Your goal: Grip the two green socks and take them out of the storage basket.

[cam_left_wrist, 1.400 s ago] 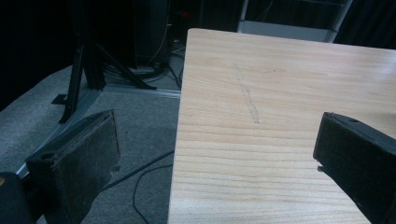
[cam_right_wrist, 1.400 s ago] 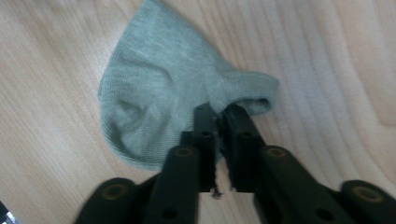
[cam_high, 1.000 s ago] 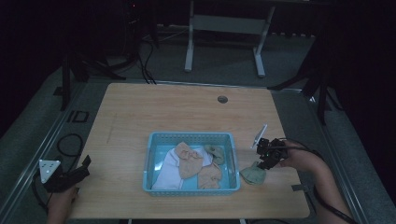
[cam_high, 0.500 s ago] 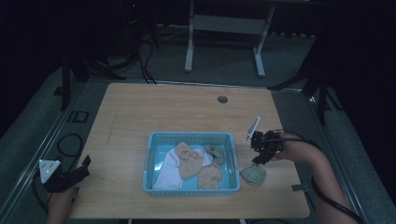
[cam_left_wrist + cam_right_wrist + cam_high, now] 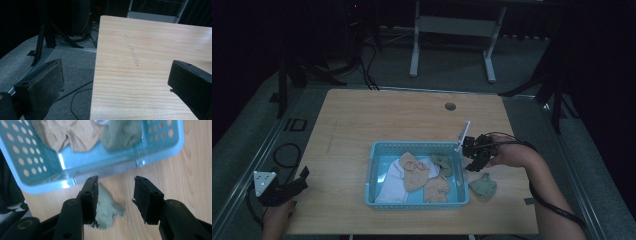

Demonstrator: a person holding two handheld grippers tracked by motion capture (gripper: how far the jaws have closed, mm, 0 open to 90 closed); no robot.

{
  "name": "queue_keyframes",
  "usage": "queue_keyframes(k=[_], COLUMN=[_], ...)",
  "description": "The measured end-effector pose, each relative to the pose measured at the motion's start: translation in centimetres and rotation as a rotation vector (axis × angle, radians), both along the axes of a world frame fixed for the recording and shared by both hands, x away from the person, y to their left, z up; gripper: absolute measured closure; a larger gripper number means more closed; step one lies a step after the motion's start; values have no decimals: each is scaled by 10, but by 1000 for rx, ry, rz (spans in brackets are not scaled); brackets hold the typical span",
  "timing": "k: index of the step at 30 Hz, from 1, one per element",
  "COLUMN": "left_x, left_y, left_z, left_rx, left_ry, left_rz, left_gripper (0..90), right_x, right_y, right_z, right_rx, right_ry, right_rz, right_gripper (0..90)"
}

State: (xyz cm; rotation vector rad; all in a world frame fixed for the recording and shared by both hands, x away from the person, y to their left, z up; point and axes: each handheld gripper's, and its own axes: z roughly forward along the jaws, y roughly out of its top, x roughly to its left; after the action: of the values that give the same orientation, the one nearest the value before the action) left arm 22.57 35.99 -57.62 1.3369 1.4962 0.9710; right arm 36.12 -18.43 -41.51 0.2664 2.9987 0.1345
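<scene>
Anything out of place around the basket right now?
Yes: one green sock lies crumpled on the table just outside the blue basket, while the other socks are inside. The right gripper is above it, open and empty.

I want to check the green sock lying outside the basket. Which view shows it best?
The right gripper view: the green sock lies crumpled on the wood close below the open right gripper, beside the blue basket. The high view shows it small; the left gripper view looks elsewhere.
</scene>
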Motion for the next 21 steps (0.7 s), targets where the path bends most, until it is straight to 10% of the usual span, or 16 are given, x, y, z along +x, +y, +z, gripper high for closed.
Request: queue_keyframes(k=[21], left_x=[0], left_y=[0], left_z=[0], left_rx=[-1], left_ry=[-1], left_rz=[-4], left_gripper=[7], right_x=[20], right_y=[58], right_z=[-28], right_rx=[-60], right_ry=[46], right_rz=[82], right_gripper=[545])
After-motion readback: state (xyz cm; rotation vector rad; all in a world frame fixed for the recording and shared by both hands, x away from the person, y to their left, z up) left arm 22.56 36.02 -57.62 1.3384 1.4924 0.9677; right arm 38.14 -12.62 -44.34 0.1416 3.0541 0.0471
